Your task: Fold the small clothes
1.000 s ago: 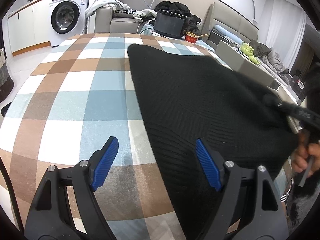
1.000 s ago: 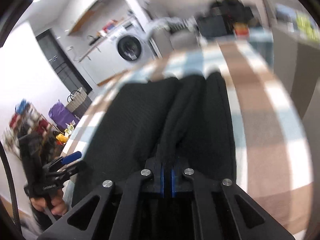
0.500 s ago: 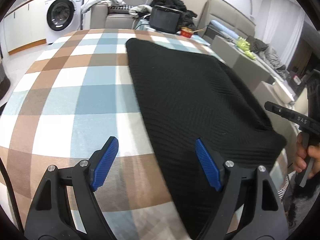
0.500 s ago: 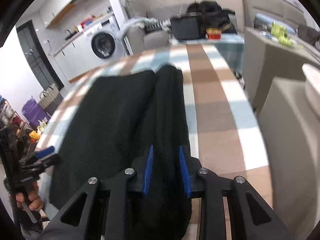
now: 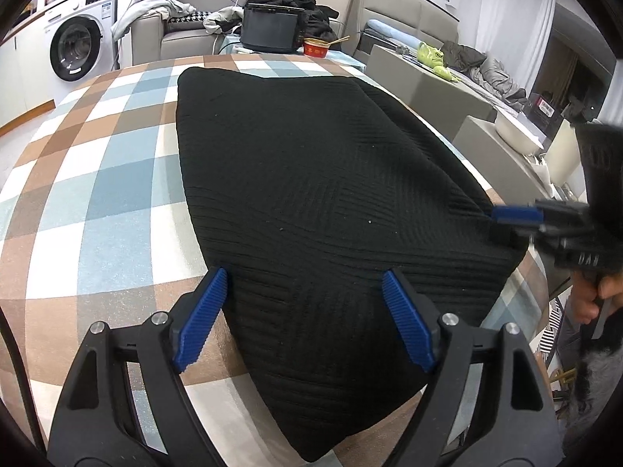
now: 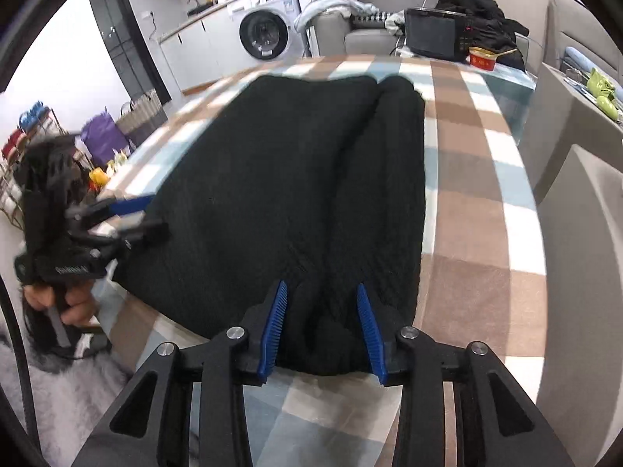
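A black knitted garment (image 5: pixel 311 179) lies spread flat on the checked tablecloth (image 5: pixel 97 194). My left gripper (image 5: pixel 305 311) hangs open over the garment's near left edge; its blue pads straddle the cloth without pressing on it. In the right wrist view the same garment (image 6: pixel 296 179) shows a lengthwise fold along its right side. My right gripper (image 6: pixel 322 330) is at the near edge. Its jaws are opening, and a bunched bit of cloth sits loose between the pads. Each gripper shows in the other's view: the right gripper (image 5: pixel 506 222) and the left gripper (image 6: pixel 136 214).
A black box-shaped appliance (image 5: pixel 272 33) and a red bowl (image 5: pixel 316 47) stand past the table's far end. A washing machine (image 5: pixel 78 46) is at the back left. Grey cabinets (image 5: pixel 420 78) run close along the right side, and a sofa behind holds piled clothes.
My right gripper was shut on the garment's edge and has let go, its jaws spreading. The garment has settled flat. My left gripper has slid right, over the garment's near corner.
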{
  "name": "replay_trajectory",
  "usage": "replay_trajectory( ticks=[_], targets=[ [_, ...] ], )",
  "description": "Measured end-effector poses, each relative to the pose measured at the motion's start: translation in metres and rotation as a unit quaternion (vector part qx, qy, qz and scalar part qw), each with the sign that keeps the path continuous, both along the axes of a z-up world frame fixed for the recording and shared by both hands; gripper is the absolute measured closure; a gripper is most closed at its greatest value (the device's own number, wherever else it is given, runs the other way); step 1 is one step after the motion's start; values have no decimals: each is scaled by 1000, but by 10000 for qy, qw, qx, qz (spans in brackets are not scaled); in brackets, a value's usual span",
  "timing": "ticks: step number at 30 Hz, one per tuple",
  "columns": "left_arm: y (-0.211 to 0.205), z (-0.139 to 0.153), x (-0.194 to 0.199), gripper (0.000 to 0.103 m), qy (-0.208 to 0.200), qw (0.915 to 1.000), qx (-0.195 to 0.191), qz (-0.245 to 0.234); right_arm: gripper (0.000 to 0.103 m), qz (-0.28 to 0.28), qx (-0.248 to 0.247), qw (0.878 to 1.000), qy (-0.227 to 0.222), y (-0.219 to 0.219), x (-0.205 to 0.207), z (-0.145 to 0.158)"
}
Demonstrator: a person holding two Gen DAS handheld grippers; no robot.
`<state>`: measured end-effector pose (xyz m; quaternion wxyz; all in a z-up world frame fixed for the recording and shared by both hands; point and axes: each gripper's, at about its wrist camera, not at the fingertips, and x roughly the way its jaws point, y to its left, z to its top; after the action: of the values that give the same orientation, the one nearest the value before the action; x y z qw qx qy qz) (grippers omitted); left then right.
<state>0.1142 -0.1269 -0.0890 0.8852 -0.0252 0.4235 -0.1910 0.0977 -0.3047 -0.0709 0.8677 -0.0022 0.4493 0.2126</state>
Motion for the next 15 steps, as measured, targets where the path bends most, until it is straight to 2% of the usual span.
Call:
replay_trajectory(
  ticks=[5, 9, 10, 12, 13, 15],
  targets=[
    [-7, -4, -3, 21, -37, 9993, 355, -107, 62, -31, 453, 9990, 11, 11, 47, 4],
    [-4, -6, -1, 19, 80, 9992, 347, -152, 63, -119, 853, 9949, 516, 20, 96, -14],
    [-3, -7, 0, 18, 116, 9993, 325, -159, 78, -153, 832, 9943, 651, 21, 105, -19],
    [1, -8, 1, 18, 192, 9994, 233, -141, 93, -162, 834, 9936, 743, 22, 114, -19],
    [3, -8, 2, 18, 212, 9995, 189, -139, 94, -93, 771, 9952, 595, 24, 112, -12],
    [6, -7, 2, 18, 239, 9996, 87, -152, 95, -18, 592, 9982, -2, 27, 99, 14]
  ],
)
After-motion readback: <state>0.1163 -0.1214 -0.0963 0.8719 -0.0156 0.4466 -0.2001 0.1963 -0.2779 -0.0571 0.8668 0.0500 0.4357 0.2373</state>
